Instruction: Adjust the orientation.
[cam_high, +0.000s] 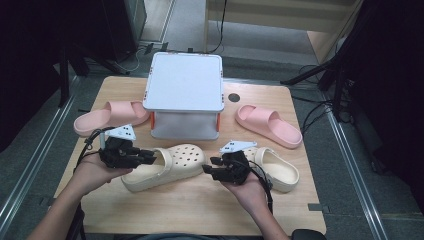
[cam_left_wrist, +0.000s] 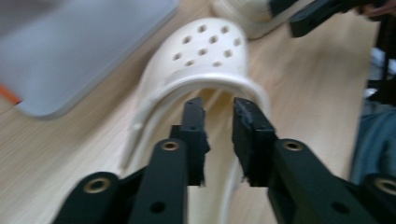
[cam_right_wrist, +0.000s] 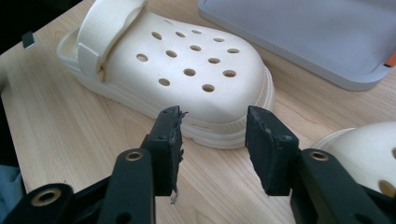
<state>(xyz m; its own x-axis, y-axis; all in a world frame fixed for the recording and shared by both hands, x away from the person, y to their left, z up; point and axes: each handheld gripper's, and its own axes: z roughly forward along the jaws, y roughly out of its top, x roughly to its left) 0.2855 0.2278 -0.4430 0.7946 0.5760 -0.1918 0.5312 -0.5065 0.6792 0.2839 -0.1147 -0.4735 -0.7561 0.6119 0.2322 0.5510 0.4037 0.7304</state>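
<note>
Cream clog (cam_high: 162, 167) lies on its sole at worktop (cam_high: 190, 210) centre, toe toward 3 o'clock. Left gripper (cam_high: 150, 156) at its heel opening, fingers (cam_left_wrist: 194, 126) narrowly apart, gripping nothing. Right gripper (cam_high: 209, 166) at its toe, fingers (cam_right_wrist: 169, 135) open, empty. Count: two cream clogs, second (cam_high: 275, 167) at 4 o'clock; two pink slides (cam_high: 107, 116) (cam_high: 269, 125); one grey lidded box (cam_high: 184, 95) at 12 o'clock, contents hidden.

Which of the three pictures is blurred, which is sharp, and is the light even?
Left gripper view: motion blur smears the cream clog and the grey box, while the jaws are clearer. Right gripper view: sharp, the clog's holes are crisp, with soft even light and no glare. High view: the table is evenly lit, the surroundings are dark, and the detail is coarse.
</note>
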